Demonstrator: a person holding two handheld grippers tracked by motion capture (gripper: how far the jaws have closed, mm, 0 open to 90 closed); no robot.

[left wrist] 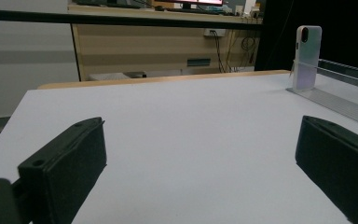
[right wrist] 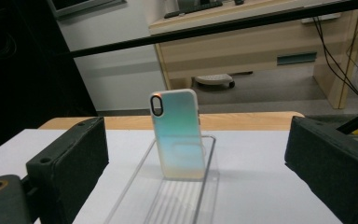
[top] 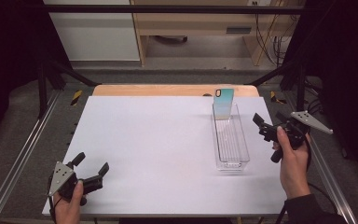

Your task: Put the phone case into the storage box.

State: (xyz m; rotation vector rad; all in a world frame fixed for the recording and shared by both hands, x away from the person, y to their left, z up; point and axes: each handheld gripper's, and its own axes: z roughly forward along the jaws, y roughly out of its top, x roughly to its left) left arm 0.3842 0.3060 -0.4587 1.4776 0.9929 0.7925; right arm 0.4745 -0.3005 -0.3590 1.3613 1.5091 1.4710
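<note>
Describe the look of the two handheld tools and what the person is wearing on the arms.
Both tongs, left and right, are black, with blocky flat-faced jaws and a grey three-cornered plate on top. A thin black cable trails from each. A brass-coloured ring sits by the left jaw in each gripper view. The right arm wears a dark sleeve.

In the right gripper view the clear tray's (right wrist: 142, 196) near end runs off the bottom edge, and the phone case's (right wrist: 177, 135) foot blurs into the plastic, so can't tell how it's propped. Left gripper view chops the tray (left wrist: 340, 100) at the right edge, and the case (left wrist: 306, 58) there is too small for detail.
</note>
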